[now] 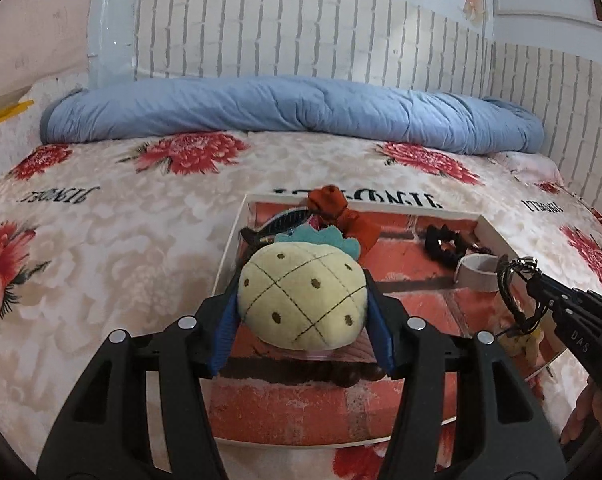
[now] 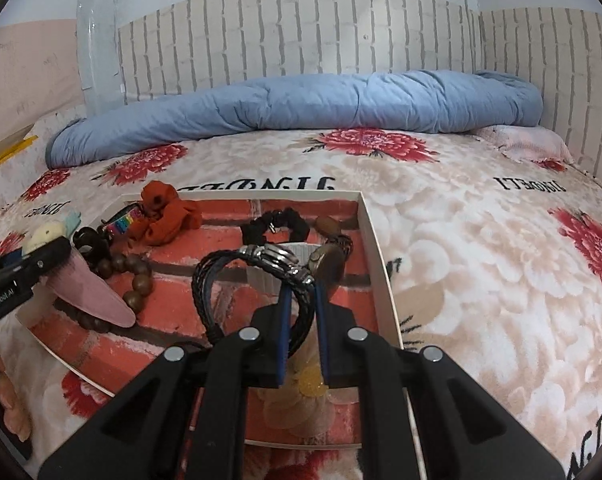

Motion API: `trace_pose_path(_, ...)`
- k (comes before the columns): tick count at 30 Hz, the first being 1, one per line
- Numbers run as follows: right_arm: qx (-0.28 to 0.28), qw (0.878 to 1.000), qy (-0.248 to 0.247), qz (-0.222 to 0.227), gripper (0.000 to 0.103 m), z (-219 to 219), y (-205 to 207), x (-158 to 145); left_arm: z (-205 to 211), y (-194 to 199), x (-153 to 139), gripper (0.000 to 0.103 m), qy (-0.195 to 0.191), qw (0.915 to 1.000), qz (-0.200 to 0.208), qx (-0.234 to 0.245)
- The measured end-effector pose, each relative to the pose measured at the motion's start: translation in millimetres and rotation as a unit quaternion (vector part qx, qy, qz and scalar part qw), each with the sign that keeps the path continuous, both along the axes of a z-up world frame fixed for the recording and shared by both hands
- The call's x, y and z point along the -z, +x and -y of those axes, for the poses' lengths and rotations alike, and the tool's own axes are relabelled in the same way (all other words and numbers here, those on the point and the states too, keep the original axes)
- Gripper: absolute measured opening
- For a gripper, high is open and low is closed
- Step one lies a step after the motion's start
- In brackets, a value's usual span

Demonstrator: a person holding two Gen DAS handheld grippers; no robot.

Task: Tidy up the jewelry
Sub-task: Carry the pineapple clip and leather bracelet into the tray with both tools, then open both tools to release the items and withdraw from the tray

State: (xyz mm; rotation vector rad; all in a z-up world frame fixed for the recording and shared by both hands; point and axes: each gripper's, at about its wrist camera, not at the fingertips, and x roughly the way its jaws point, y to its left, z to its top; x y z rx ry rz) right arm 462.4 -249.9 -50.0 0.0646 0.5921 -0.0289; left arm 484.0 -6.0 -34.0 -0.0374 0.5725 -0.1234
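A shallow tray with a red brick print and white rim lies on the bed; it also shows in the right wrist view. My left gripper is shut on a plush pineapple hair clip, held above the tray's left part. My right gripper is shut on a black braided leather bracelet with a metal clasp, held over the tray's right part; it shows in the left wrist view too. In the tray lie an orange scrunchie, a black scrunchie, a wooden bead bracelet and a pink hair clip.
The tray sits on a floral bedspread. A rolled blue quilt lies along the back, against a brick-pattern wall. A white cuff, a rainbow clip and a bronze round pendant are also in the tray.
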Motion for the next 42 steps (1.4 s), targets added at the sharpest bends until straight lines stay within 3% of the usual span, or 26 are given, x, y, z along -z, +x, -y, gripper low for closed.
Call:
trace_pose_path(14, -0.002, 0.999, 0.016, -0.036, 0.012, 3, 12, 15, 8, 9, 18, 0.060, 0.022, 0.9992, -0.033, 0.003)
trace_pose_path(26, -0.005, 0.998, 0.021, -0.065, 0.014, 5, 20, 21, 9, 13, 24, 0.085, 0.032, 0.9985, -0.044, -0.010)
trace_pose_path(28, -0.004, 0.998, 0.023, -0.066, 0.029, 5, 20, 21, 10, 9, 21, 0.090, 0.037, 0.9985, -0.037, -0.014)
trace_pose_path(29, -0.002, 0.998, 0.024, -0.065, 0.052, 5, 19, 20, 11, 8, 20, 0.093, 0.038, 0.9986, -0.035, -0.014)
trace_pose_path(30, -0.001, 0.998, 0.026, -0.062, 0.059, 5, 18, 19, 10, 5, 18, 0.095, 0.038, 0.9986, -0.032, -0.015)
trace_pose_path(35, -0.018, 0.998, 0.028, -0.048, 0.061, 5, 0, 4, 3, -16, 5, 0.098, 0.019, 0.9994, -0.027, -0.013)
trace_pose_path(37, -0.020, 0.999, 0.022, -0.038, 0.067, 5, -12, -5, 0, -28, -3, 0.098, 0.018, 0.9995, -0.022, -0.014)
trace_pose_path(39, -0.024, 0.999, 0.018, -0.023, 0.082, 4, -27, -14, -5, -43, -12, 0.098, 0.018, 0.9996, -0.012, -0.018)
trace_pose_path(42, -0.025, 1.000, 0.009, -0.005, 0.087, 1, -54, -27, -12, -71, -24, 0.098, 0.011, 0.9998, -0.002, -0.019)
